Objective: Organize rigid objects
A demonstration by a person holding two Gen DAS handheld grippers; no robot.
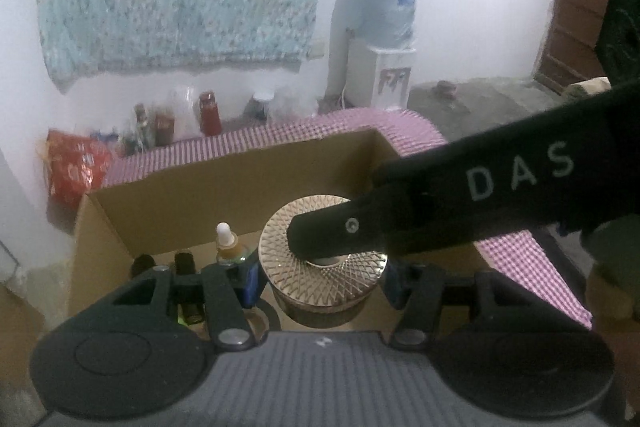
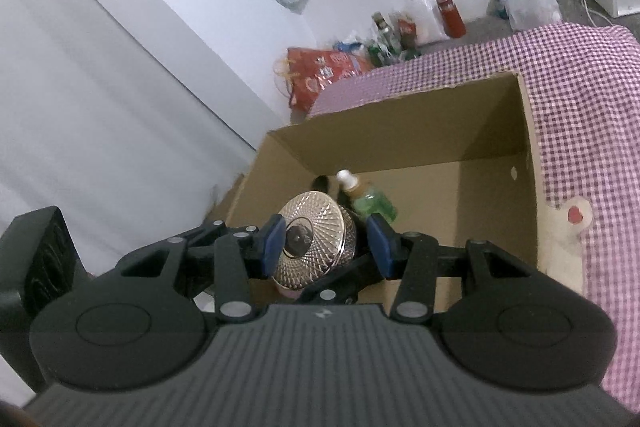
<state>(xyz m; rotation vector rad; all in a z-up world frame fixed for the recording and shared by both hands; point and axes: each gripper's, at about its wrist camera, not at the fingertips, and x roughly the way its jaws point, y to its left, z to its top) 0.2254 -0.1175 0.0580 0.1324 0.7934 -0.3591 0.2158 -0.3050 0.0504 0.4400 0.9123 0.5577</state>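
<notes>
Item: round jar (image 1: 324, 267) with a faceted gold lid (image 2: 310, 243), carried over the open cardboard box (image 1: 224, 195) that sits on the purple-checked bed cover (image 2: 580, 87).

Hold: both grippers on it at once. The left gripper (image 1: 320, 279) has its blue pads at either side of the jar body, about half open. The right gripper (image 2: 326, 243) stands roughly a third open, its pads flanking the lid; contact on the right-hand pad is hard to confirm, so the grip there is probable rather than certain.

Handling: stiff, likely glass and metal, fairly weighty for its size, breakable if dropped. The ridged lid gives purchase; the smooth body below looks slippery. Best taken low on the body, since the lid may lift off.

Already in the box: green dropper bottle (image 2: 370, 201), dark bottles (image 1: 184, 263).
</notes>
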